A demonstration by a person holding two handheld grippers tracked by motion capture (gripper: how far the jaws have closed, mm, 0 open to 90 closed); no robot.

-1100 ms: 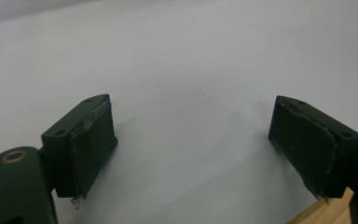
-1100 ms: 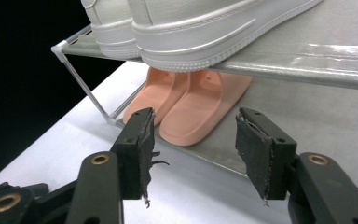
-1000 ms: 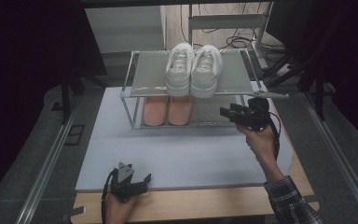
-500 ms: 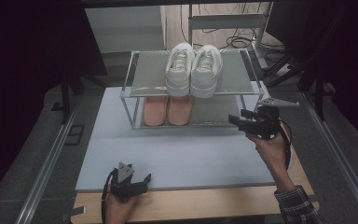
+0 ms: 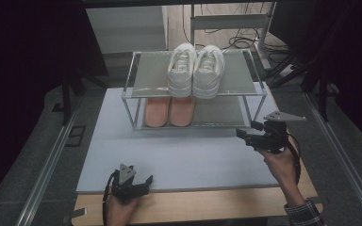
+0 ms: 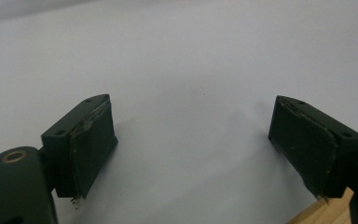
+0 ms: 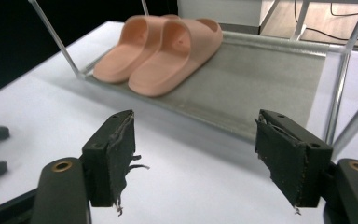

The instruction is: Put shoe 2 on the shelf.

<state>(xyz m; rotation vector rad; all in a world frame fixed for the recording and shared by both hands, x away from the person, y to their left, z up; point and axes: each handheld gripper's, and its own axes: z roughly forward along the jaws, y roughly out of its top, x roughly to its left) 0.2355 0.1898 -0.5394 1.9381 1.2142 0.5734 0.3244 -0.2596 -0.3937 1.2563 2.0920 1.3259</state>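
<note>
While your right gripper [image 5: 247, 136] hangs wide-jawed, empty, at frame right beside the rack [image 5: 136, 89], sneakers [image 5: 195, 70] sit top centre above slippers [image 5: 168, 111]; left gripper [image 5: 143, 183], bottom left, also gapes empty.

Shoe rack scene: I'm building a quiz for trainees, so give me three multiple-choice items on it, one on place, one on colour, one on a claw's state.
1. Where are the white sneakers?
A. top shelf
B. bottom shelf
C. on the table

2. What colour are the slippers?
A. blue
B. peach-pink
C. black

3. How is the right claw?
A. shut on a slipper
B. shut, empty
C. open, empty

Answers:
1 A: the high view shows them on the rack's upper shelf, above the slippers.
2 B: both slippers are peach-pink in the right gripper view.
3 C: its jaws stand wide apart with nothing between.
</note>
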